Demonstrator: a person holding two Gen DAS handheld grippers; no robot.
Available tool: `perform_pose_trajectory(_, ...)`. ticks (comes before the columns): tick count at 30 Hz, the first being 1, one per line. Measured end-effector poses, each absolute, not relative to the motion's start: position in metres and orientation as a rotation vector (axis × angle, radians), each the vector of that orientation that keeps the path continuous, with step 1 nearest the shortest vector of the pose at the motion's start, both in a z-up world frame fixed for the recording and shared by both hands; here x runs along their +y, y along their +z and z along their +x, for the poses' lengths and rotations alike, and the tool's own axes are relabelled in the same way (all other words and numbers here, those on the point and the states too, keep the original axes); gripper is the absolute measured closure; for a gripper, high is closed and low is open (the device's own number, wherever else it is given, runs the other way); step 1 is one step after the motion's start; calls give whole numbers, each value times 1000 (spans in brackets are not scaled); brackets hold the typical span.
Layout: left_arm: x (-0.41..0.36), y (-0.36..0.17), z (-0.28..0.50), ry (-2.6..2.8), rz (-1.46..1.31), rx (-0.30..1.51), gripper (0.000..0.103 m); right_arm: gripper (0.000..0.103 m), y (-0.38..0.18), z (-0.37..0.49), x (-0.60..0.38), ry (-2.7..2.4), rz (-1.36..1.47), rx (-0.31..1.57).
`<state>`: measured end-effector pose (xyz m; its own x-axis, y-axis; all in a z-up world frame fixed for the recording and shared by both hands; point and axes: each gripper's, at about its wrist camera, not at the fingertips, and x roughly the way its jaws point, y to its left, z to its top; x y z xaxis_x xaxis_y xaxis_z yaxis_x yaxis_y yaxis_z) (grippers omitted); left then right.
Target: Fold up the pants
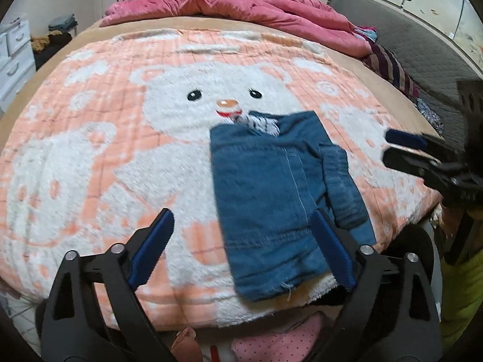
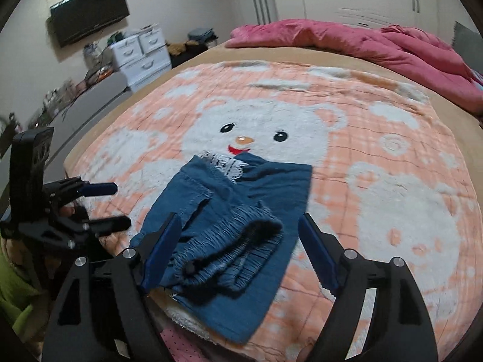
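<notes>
- Both claws are standing wide apart and gripping nothing: our left claw point(image 1: 241, 247) is hovering over the near end of the pants point(image 1: 280, 199), with cloth showing between its blue pads point(image 1: 154, 247) but neither pad pressing on it.
- Our right claw point(image 2: 241, 253) is hanging released over the bunched waistband point(image 2: 229, 250), jaws spread on either side of it and not biting.
- We are seeing each claw from the other's camera too: the right one is sitting off to the right of the pants in the left view, the left one off to the left in the right view, both with their fingers parted.
- The pants are lying near the near edge of the bed point(image 2: 211, 54), on the peach bear blanket point(image 1: 120, 120), just below the bear's mouth.
- We are judging the fold as well along: the denim is resting as a compact doubled packet, with the gathered waistband on top near us and a frayed white hem point(image 2: 226, 166) peeking out at the far end.
- What is looking unfinished to us: the packet is sitting askew, the waistband is rumpled rather than flat, and one near corner is overhanging the blanket's edge.
- We are guessing that either one more fold across the length or a simple smoothing and squaring is remaining; which of the two, we cannot tell.
- A pink quilt point(image 1: 241, 6) is piled at the far end of the bed, well apart from the pants.
</notes>
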<state>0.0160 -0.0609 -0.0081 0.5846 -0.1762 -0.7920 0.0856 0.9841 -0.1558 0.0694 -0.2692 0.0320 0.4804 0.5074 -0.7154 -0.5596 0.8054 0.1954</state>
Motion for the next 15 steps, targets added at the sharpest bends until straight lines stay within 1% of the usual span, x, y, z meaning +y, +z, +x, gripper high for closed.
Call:
perform_pose_trajectory(2,-58,-5,21,-144,-100,932,10,24,32,68,-277,633,-46,845)
perform_pose_trajectory(7,-56,-3,32,-126,-88,933,9,22,25,67,-288,610,-20,855)
perform_pose_trajectory(13,-61,-16,43,-113,-78,963,9,20,11,67,-291,601,8,887)
perform_pose_trajectory(15,-64,-21,44,-108,-68,969,9,17,7,68,-290,595,9,896)
